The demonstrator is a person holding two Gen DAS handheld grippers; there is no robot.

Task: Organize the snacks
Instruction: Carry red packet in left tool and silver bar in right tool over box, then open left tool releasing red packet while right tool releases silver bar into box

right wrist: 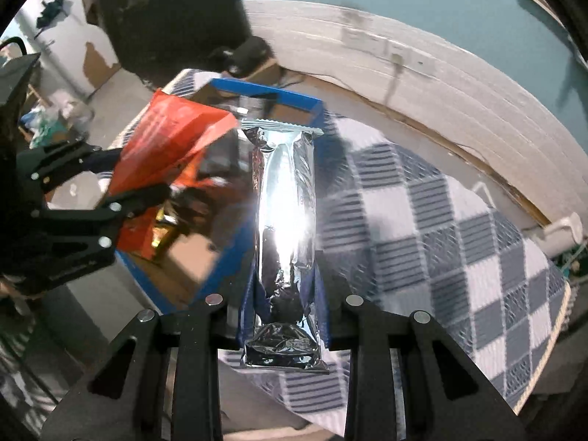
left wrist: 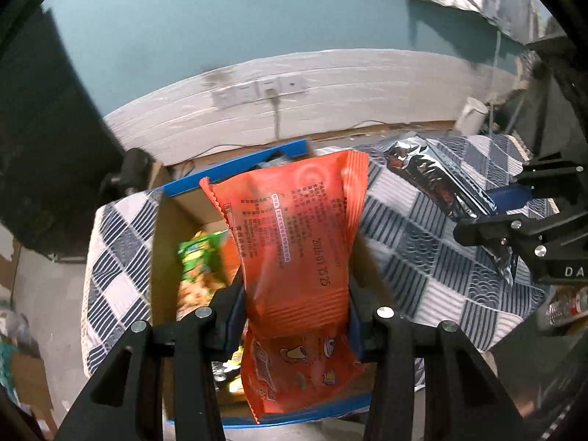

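- Left gripper (left wrist: pixel 296 316), jaws closed on a crinkled orange plastic snack packet (left wrist: pixel 294 235), holds it above an open cardboard box with blue edging (left wrist: pixel 235 172) that already contains a green snack bag (left wrist: pixel 200 257).
- Right gripper (right wrist: pixel 284 316) is clamped on a long silver foil snack packet (right wrist: pixel 284 198), held over the blue-and-white checked cloth on the worktop (right wrist: pixel 441 220) beside the box.
- Risk: both packets, held by one end, could sag, snag the box rim or collide.
- Legible print: "2026 01 15"; remaining text unreadable.
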